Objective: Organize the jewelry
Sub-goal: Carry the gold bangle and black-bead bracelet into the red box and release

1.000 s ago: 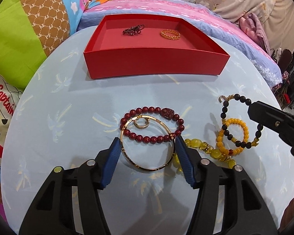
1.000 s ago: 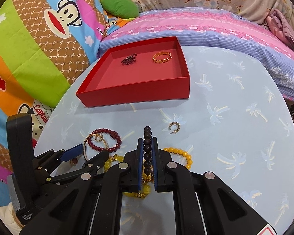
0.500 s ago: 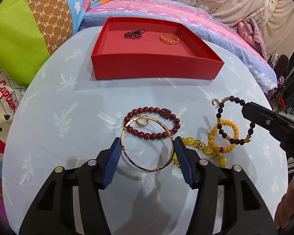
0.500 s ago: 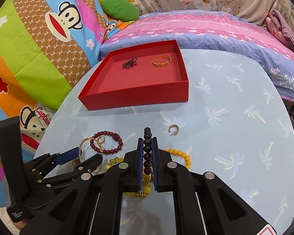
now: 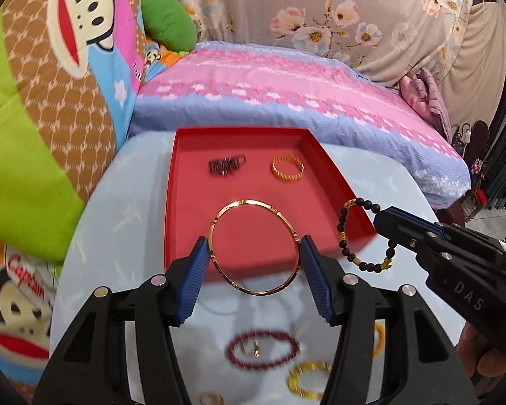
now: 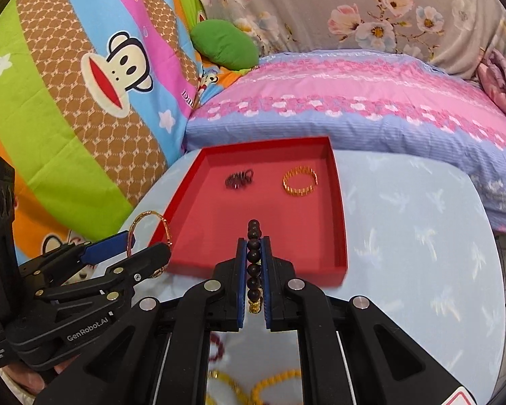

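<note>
My left gripper [image 5: 253,249] is shut on a thin gold bangle [image 5: 255,246] and holds it in the air above the near edge of the red tray [image 5: 182,202]. My right gripper [image 6: 253,249] is shut on a black bead bracelet [image 6: 254,256], also lifted near the tray's [image 6: 337,202] front right; the bracelet hangs from it in the left wrist view [image 5: 345,233]. In the tray lie a dark coiled piece [image 5: 226,165] and a gold ring bracelet [image 5: 287,167].
On the pale blue table [image 6: 421,236] below lie a red bead bracelet [image 5: 263,349] with a small gold ring inside, and yellow bead bracelets [image 5: 308,379]. Cartoon-print cushions [image 6: 67,84] stand left, a pink and blue pillow [image 6: 354,108] lies behind the tray.
Both grippers have lifted off the table and moved forward to the tray. The left one has taken the gold bangle up; the right one carries the black bracelet.
</note>
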The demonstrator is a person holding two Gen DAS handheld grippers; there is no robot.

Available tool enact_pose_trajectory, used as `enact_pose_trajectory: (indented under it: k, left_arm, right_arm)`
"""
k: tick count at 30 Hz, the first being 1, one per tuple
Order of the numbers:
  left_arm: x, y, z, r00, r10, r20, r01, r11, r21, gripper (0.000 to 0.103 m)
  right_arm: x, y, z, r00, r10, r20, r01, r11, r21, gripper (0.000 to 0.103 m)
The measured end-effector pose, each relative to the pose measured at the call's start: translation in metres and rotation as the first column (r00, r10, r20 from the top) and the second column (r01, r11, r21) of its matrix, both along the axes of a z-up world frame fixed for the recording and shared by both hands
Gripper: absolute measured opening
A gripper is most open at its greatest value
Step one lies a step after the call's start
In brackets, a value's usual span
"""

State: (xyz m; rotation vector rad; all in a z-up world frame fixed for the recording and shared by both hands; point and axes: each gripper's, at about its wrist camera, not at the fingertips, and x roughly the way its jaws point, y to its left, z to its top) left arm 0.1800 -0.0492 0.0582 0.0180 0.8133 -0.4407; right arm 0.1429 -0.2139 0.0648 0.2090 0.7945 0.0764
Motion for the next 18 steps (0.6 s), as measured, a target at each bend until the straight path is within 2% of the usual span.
enact_pose_trajectory:
  k: [4,7,11,16,17,18]
  left_arm:
    - [0.038,-0.011,-0.007,1.0,0.002,0.002,-0.002,1.0,0.022,0.053]
    - [0.059,-0.019,-0.019,1.0,-0.002,-0.003,0.002,0.999,0.048,0.053]
    - [0.087,-0.026,-0.045,0.999,0.005,-0.049,-0.001,0.996,0.087,0.053]
    - [0.102,-0.03,-0.063,0.998,0.013,-0.068,-0.005,0.994,0.112,0.053]
    - [0.104,-0.03,-0.065,0.998,0.018,-0.064,-0.01,0.993,0.118,0.053]
    - [0.104,-0.031,-0.065,0.998,0.031,-0.053,-0.024,0.991,0.13,0.054]
  right_arm:
    - [0.042,-0.007,-0.009,1.0,0.0,-0.031,0.002,0.998,0.063,0.008]
    - [0.07,-0.007,-0.024,0.998,-0.008,-0.062,0.012,0.998,0.059,0.008]
    - [0.098,-0.013,-0.05,0.992,-0.027,-0.121,0.034,0.998,0.057,0.008]
    - [0.115,-0.02,-0.074,0.984,-0.067,-0.163,0.065,0.998,-0.018,0.009]
    - [0.116,-0.021,-0.075,0.984,-0.081,-0.156,0.076,0.996,-0.041,0.011]
    - [0.115,-0.021,-0.074,0.984,-0.1,-0.147,0.091,0.993,-0.072,0.019]
